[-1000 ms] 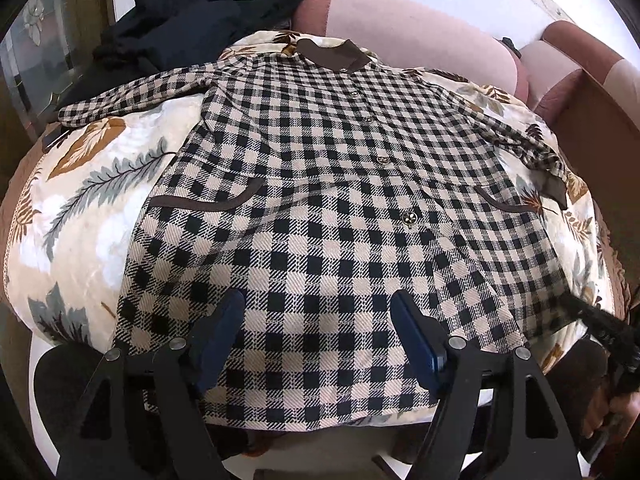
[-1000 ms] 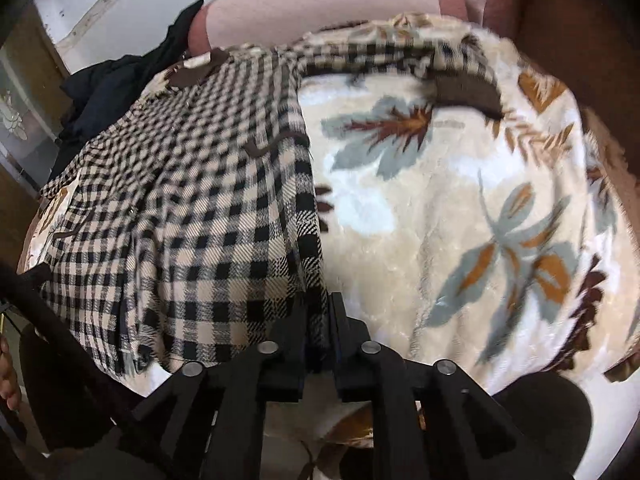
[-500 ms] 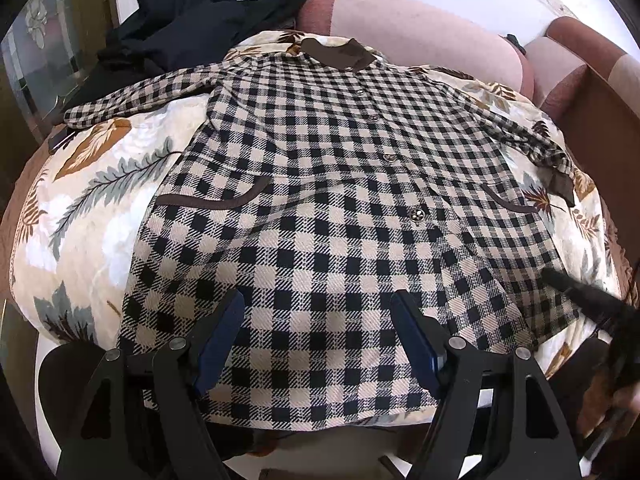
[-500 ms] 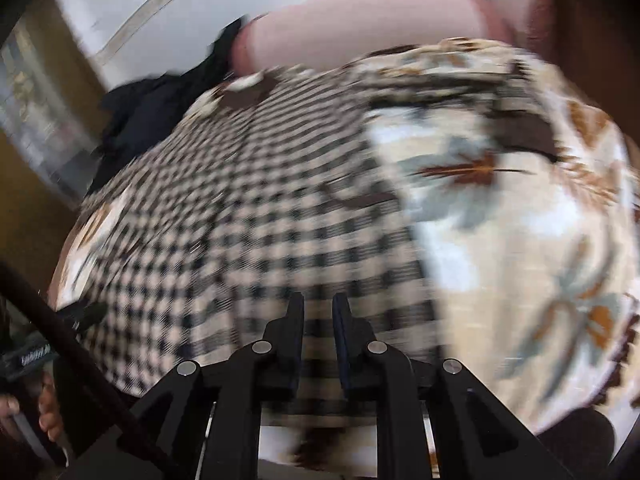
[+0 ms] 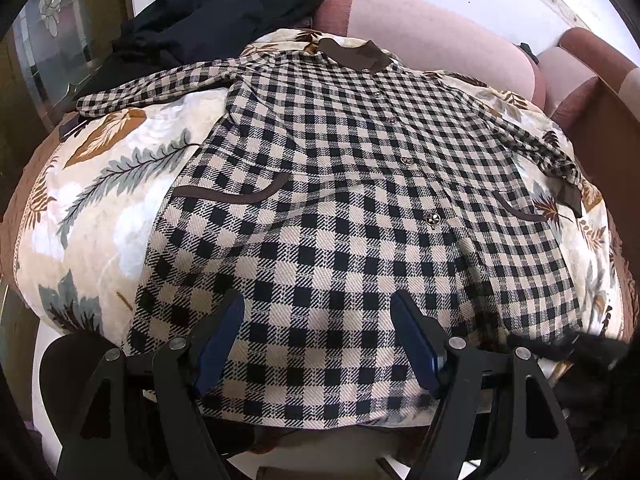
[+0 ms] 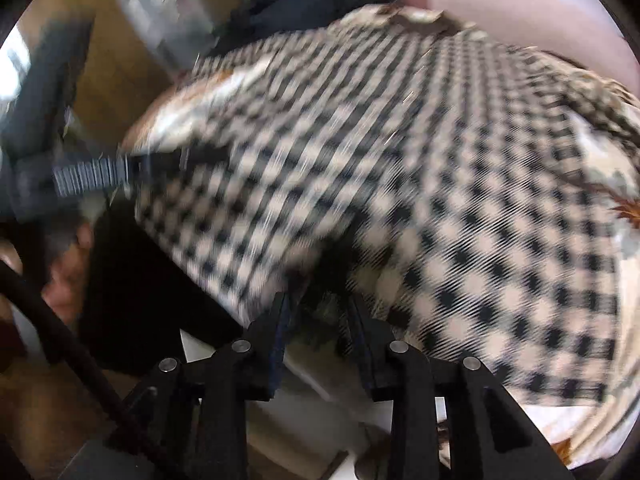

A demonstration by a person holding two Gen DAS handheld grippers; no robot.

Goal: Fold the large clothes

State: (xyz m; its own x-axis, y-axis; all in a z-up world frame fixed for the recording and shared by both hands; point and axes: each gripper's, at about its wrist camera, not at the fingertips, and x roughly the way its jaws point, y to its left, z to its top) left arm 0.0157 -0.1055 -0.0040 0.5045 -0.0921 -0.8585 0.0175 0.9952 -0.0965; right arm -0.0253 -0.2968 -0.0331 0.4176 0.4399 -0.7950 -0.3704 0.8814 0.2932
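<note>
- On the leaf-print blanket (image 5: 100, 184) that covers the sofa, the checked coat (image 5: 360, 208) lies face up and spread flat; its long axis runs near to far, hem at the near edge and brown collar (image 5: 352, 54) at the far end
- Both sleeves reach out sideways: the left sleeve (image 5: 152, 92) goes far left toward a heap of dark clothes (image 5: 208, 12), and the right sleeve (image 5: 536, 140) slants to the right, ending in a brown cuff
- Two pockets with brown trim sit on the front, one left (image 5: 232, 196) and one right, with a row of buttons (image 5: 433, 219) running up the middle between them
- No container shows, and no label or writing can be read
- The left gripper (image 5: 318, 332) hangs over the near hem with its blue-padded jaws wide and nothing between them
- The right gripper (image 6: 318, 312) shows in a blurred right wrist view at the near hem; its jaws are opening, narrowly parted, and whether cloth lies between them cannot be told
- Pink sofa cushions (image 5: 432, 36) stand behind the collar
</note>
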